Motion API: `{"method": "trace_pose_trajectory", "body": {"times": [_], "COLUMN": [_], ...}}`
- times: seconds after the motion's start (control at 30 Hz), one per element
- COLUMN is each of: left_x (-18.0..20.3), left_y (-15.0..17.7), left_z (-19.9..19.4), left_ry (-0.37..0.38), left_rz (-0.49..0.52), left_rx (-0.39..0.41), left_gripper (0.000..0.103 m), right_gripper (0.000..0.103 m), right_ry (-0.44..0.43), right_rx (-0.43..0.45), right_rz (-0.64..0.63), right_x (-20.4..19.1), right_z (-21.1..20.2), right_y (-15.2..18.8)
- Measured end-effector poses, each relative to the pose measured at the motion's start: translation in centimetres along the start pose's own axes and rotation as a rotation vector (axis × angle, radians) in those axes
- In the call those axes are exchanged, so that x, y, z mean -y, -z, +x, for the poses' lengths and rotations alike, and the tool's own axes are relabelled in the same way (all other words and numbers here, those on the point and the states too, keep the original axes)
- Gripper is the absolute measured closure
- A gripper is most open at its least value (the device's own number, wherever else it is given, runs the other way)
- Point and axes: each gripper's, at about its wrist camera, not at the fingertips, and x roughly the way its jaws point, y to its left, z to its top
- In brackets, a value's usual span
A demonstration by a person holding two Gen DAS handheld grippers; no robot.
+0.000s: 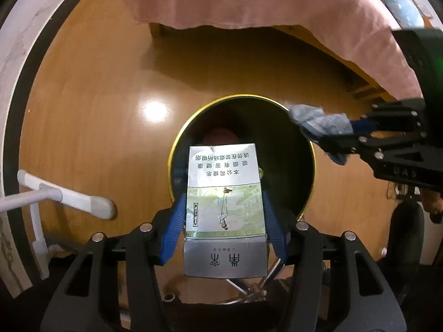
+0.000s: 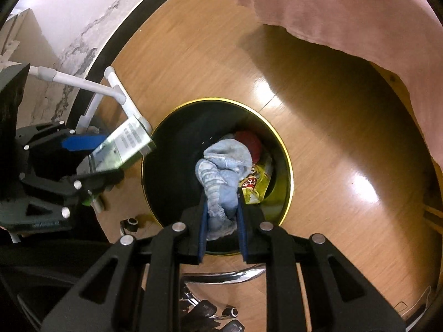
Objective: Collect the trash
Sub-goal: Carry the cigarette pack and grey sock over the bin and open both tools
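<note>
My left gripper (image 1: 224, 196) is shut on a silver and green cigarette pack (image 1: 224, 193) and holds it over the near rim of a black trash bin with a gold rim (image 1: 173, 149). My right gripper (image 2: 221, 193) is shut on a crumpled blue cloth (image 2: 221, 171) and holds it above the bin's opening (image 2: 288, 171). Inside the bin lie a yellow snack wrapper (image 2: 257, 182) and something red (image 2: 250, 142). The right gripper with the cloth (image 1: 321, 124) shows at the right in the left wrist view. The left gripper with the pack (image 2: 124, 144) shows at the left in the right wrist view.
The bin stands on a wooden floor (image 1: 97, 110). A pink bed cover (image 1: 249, 0) hangs at the back. A white plastic rack (image 1: 66, 196) stands left by the wall (image 2: 83, 13). A chrome chair base (image 2: 221, 276) is below the grippers.
</note>
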Motion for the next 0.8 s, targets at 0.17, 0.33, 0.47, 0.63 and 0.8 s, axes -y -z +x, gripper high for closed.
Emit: {"method": "trace_pose_trajectory", "body": {"times": [0.17,0.33,0.47,0.63,0.8], "left_x": [0.8,0.6,0.2,-0.7,-0.8], "left_y": [-0.4,-0.5,-0.6,-0.7,-0.7], "left_z": [0.3,0.6,0.1,-0.1,-0.8], "left_ry": [0.016,0.028,0.024,0.028,0.025], "left_rz": [0.026,0.016,-0.007,-0.049,-0.059], "left_rx": [-0.006,-0.018,0.002,0.017,0.045], "left_gripper": [0.049,0.047,0.024,0.024,0.024], "right_gripper": [0.085,0.085,0.085,0.085,0.081], "right_ry": [-0.002,-0.002,0.0,-0.002,-0.007], "right_rx": [-0.003,-0.003,-0.005,-0.006,-0.005], "right_rz": [-0.002,-0.001,-0.004,-0.002,-0.012], "right_x": [0.0,0.1,0.1,0.1,-0.1], "right_z": [0.0,0.0,0.1,0.1,0.2], "right_y": [0.0,0.0,-0.2,-0.1,-0.1]}}
